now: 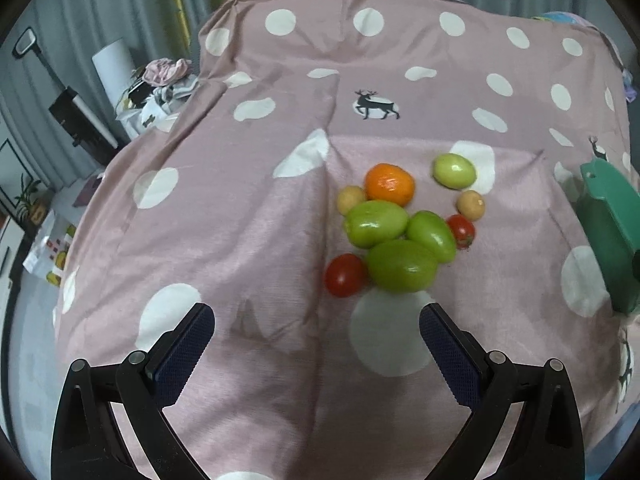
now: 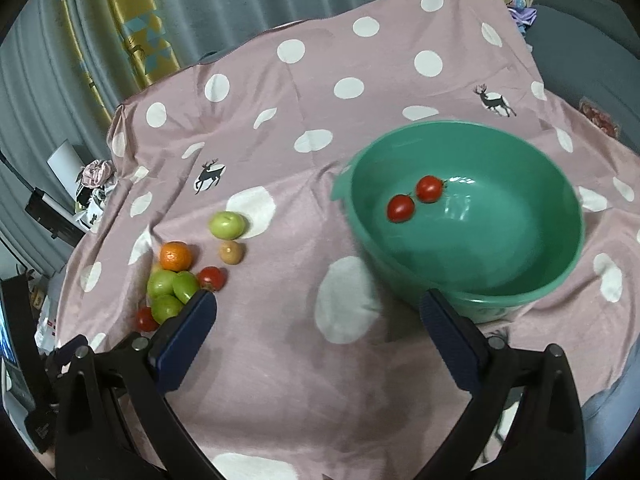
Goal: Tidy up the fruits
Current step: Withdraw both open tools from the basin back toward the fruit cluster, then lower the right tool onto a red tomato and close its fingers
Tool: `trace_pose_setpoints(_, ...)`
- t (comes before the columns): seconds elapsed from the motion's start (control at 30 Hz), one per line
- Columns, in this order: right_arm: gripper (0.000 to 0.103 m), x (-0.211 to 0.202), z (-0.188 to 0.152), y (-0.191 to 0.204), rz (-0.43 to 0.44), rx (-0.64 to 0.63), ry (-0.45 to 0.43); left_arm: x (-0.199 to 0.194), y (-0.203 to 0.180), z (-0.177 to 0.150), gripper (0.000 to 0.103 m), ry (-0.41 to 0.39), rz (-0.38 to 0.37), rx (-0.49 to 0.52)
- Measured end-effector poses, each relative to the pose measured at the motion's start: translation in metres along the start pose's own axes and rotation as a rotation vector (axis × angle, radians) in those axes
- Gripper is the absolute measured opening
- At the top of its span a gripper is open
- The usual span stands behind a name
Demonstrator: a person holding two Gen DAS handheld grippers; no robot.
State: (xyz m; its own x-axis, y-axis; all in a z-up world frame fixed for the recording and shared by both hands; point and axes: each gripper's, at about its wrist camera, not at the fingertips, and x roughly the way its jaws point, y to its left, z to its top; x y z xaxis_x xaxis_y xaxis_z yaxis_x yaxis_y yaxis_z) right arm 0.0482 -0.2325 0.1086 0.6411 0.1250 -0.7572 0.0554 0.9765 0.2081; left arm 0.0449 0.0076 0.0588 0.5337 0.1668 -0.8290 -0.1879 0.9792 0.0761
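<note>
The loose fruits lie in a cluster at centre frame of the left wrist view, on a pink dotted cloth (image 1: 240,220) that covers the desk. The cluster holds three large green fruits (image 1: 376,224) pressed against one another, a lone green fruit (image 1: 454,171) to the upper right, an orange (image 1: 389,184), two small tan fruits (image 1: 471,205) and two red tomatoes (image 1: 344,275). Judged by appearance, the green fruits are firm, smooth and glossy, so likely slippery; take them across the short axis at mid-body. The tomatoes look light and thin-skinned; a gentle pinch at the widest point suits them, since excess force could split them. The near tomato sits at the cluster's lower left edge and appears easiest to reach. The left claw (image 1: 316,344) is spread wide and empty, low in frame, short of the cluster. The right claw (image 2: 318,332) is likewise spread and empty. In the right wrist view a green bowl (image 2: 520,280) fills the centre right; it contains two red tomatoes (image 2: 401,208) side by side, nothing else.
</note>
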Motion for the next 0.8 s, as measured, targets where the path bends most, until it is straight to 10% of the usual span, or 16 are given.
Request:
trace_pose_setpoints(0.5,0.099,0.03,-0.001,0.043,0.189,0.009,0.063,0.001,0.055,0.004,0.102,-0.014,-0.029,-0.1)
trace_pose_setpoints(0.8,0.078,0.049,-0.006,0.042,0.291,0.062,0.132,0.004,0.065,0.001,0.102,0.003,-0.059,-0.13)
